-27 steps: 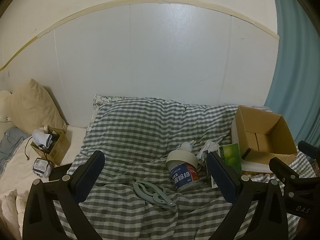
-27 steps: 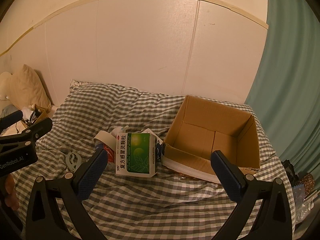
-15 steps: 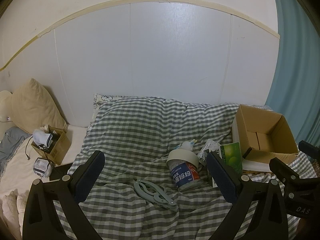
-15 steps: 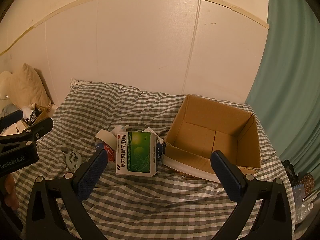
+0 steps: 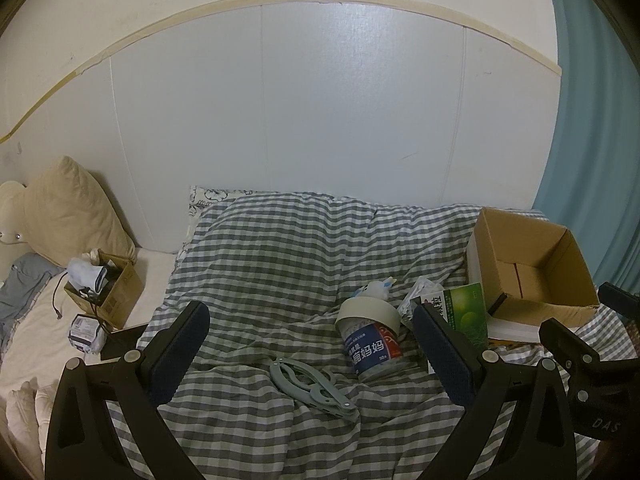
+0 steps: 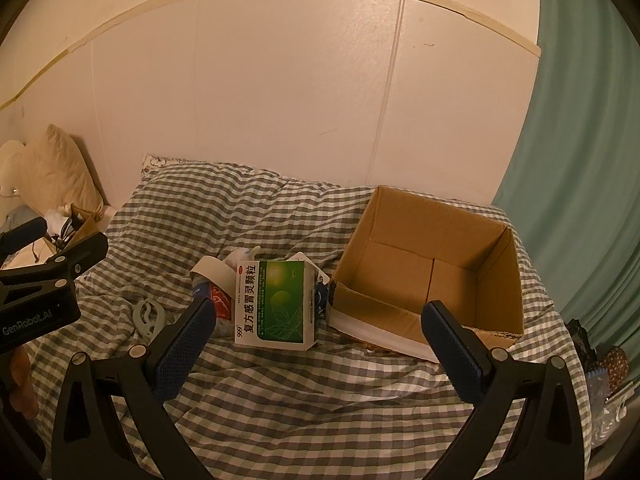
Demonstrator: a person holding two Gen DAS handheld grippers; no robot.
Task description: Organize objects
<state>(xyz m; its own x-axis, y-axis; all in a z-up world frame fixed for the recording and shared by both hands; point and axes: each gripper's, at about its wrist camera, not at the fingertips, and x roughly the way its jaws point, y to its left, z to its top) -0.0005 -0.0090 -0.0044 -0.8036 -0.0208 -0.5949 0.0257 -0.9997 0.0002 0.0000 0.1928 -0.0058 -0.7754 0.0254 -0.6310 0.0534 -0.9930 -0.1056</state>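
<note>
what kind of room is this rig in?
Most likely a bedroom: the work surface is a bed with a checked duvet, a pillow leans on the wall, and a curtain hangs at the right.

On the bed [image 6: 280, 408], a cardboard box [image 6: 432, 264] is placed at the right, before the curtain [image 6: 580, 160]. Just left of it a medicine box [image 6: 276, 304] is stood, with a jar [image 5: 370, 344] lying beside that and a folding hanger [image 5: 312, 388] further left. A pillow [image 5: 68, 216] is propped at the far left.
</note>
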